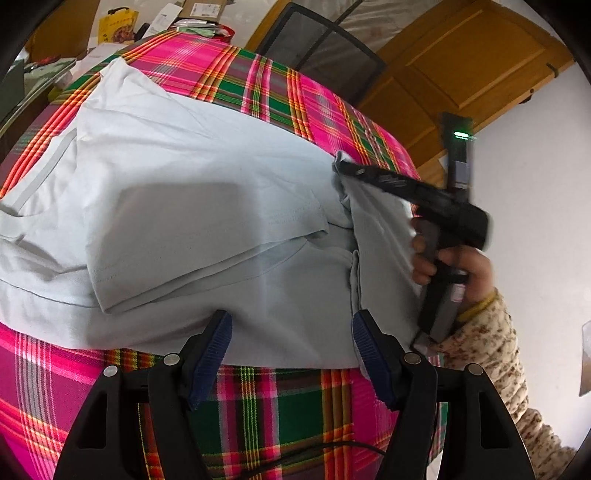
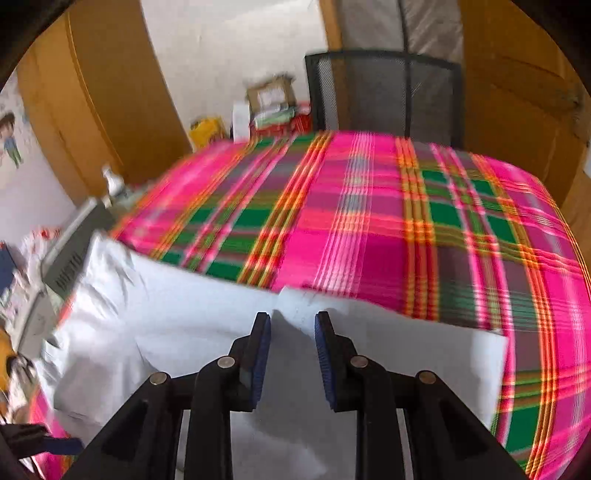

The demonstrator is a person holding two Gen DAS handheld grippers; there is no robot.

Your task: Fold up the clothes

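A pale grey shirt [image 1: 184, 166] lies partly folded on the pink and green plaid tablecloth [image 1: 277, 92]. My left gripper [image 1: 291, 332] is open, its blue pads [image 1: 218, 350] straddling the shirt's near hem. My right gripper [image 1: 338, 164], held by a hand [image 1: 472, 273] at the right, pinches the shirt's far right corner and lifts that side as a standing flap. In the right wrist view the right gripper [image 2: 291, 325] has shirt [image 2: 184, 325] fabric bunched between its pads. A corner pokes out past the tips, over the plaid cloth [image 2: 369, 221].
A black mesh chair [image 1: 321, 48] stands behind the table's far edge, with wooden doors [image 1: 461, 66] beyond. Boxes and packets [image 1: 122, 26] crowd the far left corner. A patterned sleeve [image 1: 487, 343] covers the right forearm. The same chair [image 2: 384, 92] faces the right wrist view.
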